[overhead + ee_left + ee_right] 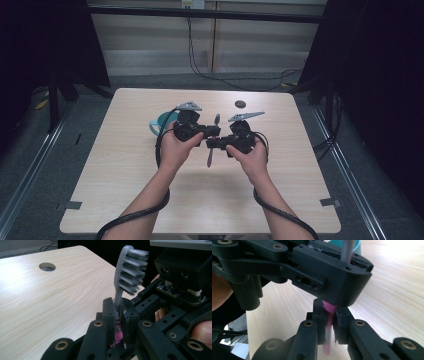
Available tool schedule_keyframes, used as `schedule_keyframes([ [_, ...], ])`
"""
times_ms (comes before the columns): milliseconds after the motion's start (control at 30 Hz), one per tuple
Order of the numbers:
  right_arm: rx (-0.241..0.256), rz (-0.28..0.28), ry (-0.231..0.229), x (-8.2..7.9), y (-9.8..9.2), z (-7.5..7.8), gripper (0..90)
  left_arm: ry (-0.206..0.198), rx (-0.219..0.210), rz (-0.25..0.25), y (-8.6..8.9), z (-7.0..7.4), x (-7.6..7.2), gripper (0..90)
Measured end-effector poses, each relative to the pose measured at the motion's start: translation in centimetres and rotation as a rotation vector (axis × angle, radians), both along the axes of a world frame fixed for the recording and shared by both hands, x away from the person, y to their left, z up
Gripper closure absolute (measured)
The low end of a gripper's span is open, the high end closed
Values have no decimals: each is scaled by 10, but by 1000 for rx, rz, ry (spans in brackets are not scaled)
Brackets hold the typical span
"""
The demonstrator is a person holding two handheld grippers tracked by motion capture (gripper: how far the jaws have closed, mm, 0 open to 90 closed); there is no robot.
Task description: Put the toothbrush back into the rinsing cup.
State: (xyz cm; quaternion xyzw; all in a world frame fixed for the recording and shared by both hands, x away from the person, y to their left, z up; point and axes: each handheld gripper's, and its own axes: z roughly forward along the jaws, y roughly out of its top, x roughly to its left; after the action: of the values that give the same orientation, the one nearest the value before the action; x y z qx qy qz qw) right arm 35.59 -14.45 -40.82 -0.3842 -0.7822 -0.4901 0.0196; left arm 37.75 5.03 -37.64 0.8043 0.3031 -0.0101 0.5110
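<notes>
At the bottom of the high view, two forearms come in over a light wood table (pixel 125 200). A black cable (pixel 135 216) curls by the left arm. Near the middle of the frame, the left hand (pixel 175 149) and the right hand (pixel 254 160) each hold a black gripper, and the two grippers meet tip to tip.

The left gripper (pixel 118 315) is closed tight on a toothbrush (pixel 125 272). In the left gripper view, the grey neck and the dark and white bristles stick up from between the jaws, in the upper middle of the frame. A pink part of the handle shows low down between the jaws.

The right gripper (pixel 329 320) is also closed on the toothbrush, pinching the pink part of the handle in the lower middle of the right gripper view. The other gripper sits just above it.

Farther back in the high view, a teal cup (pixel 161 123) stands behind the left gripper. Beyond that, a round hole (pixel 240 104) sits near the table's far edge.
</notes>
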Motion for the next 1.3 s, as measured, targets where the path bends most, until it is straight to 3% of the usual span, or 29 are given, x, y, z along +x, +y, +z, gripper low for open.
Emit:
schedule_keyframes([
  [433,21,3,-5,0,1,-2,796,-12,0,9,-1,1,-1,836],
  [900,22,-45,-19,-2,-10,-4,422,-14,6,42,15,8,2,837],
  [1133,2,-63,-36,-6,-25,-13,352,-20,13,54,26,12,3,837],
  [1300,-65,-74,-55,-9,-34,-24,320,-22,19,61,31,13,3,837],
])
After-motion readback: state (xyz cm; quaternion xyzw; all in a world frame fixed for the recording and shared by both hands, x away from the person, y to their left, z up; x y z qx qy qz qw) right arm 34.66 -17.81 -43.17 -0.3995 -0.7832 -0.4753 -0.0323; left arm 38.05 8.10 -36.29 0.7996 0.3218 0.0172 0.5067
